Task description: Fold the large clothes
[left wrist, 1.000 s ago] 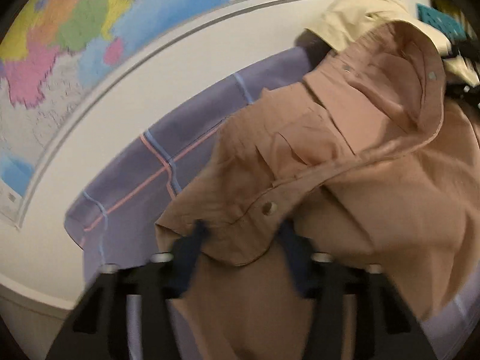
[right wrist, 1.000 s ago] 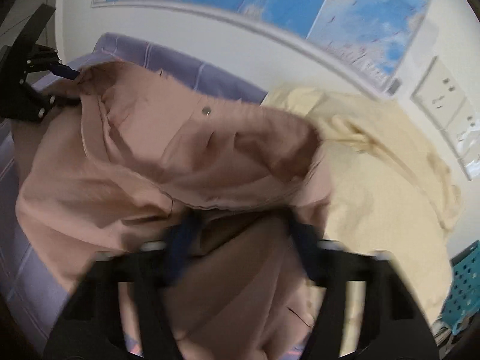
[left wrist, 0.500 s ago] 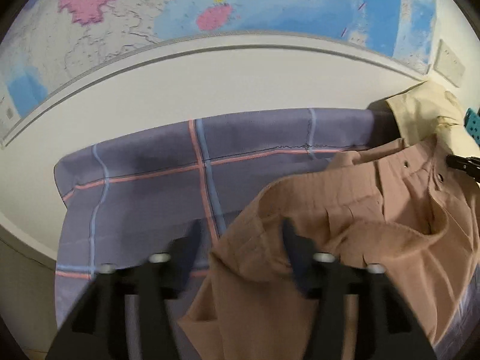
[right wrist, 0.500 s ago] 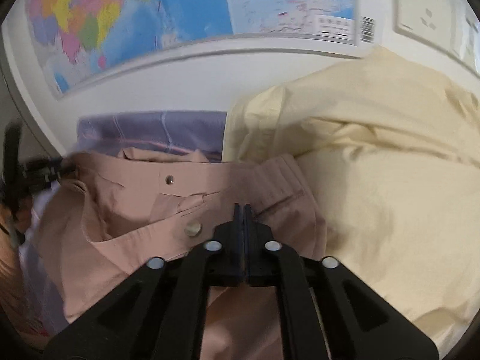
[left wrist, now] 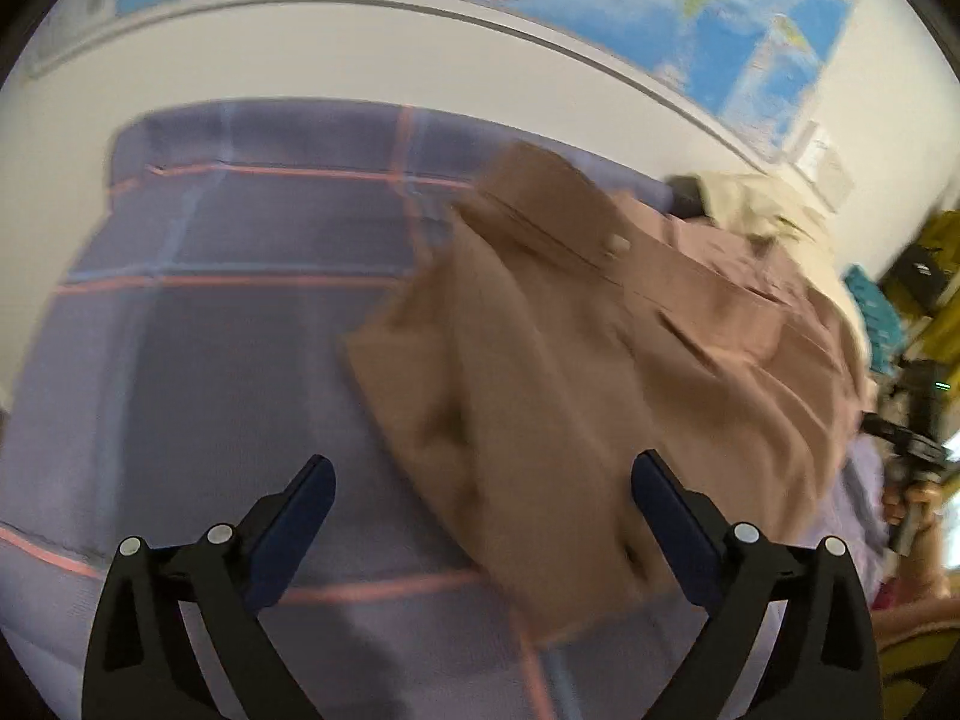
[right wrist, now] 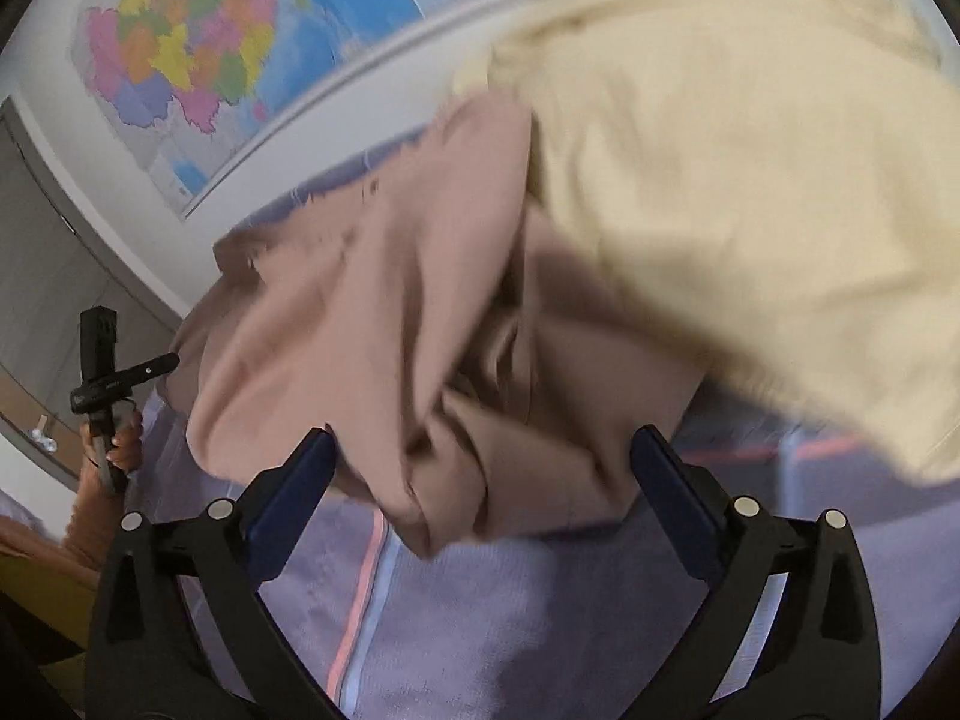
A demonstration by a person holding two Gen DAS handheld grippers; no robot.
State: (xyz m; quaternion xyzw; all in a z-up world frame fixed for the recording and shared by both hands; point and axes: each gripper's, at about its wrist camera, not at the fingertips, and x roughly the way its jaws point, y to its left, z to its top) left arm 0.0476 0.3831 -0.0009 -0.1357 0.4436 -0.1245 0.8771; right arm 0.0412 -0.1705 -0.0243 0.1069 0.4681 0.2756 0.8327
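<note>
1. Your left gripper (left wrist: 480,504) stands wide apart and holds nothing, hovering over the purple checked cloth (left wrist: 228,360) that covers the surface below.
2. The brown garment (left wrist: 570,348) lies in a rumpled heap on that cloth, ahead and to the right of your left gripper; one lower fold reaches down between its fingers, but whether cloth and fingers touch cannot be told through the blur.
3. A snap button (left wrist: 618,243) shows on the garment's upper edge, near the far side of the cloth.
4. Your right gripper (right wrist: 480,495) is also spread wide and empty, with the brown garment (right wrist: 384,348) bunched just in front of it and its lowest fold hanging between the two fingers.
5. A pale yellow garment (right wrist: 738,180) lies piled to the right of the brown one, overlapping its upper right edge in the right wrist view.
6. The purple checked cloth (right wrist: 510,618), with its pink and blue stripe, spreads beneath your right gripper.
7. A coloured wall map (right wrist: 204,54) hangs on the white wall behind the bedding.
8. In the left wrist view, your right hand (left wrist: 912,498) grips its tool at the frame's right edge, beyond the brown heap.
</note>
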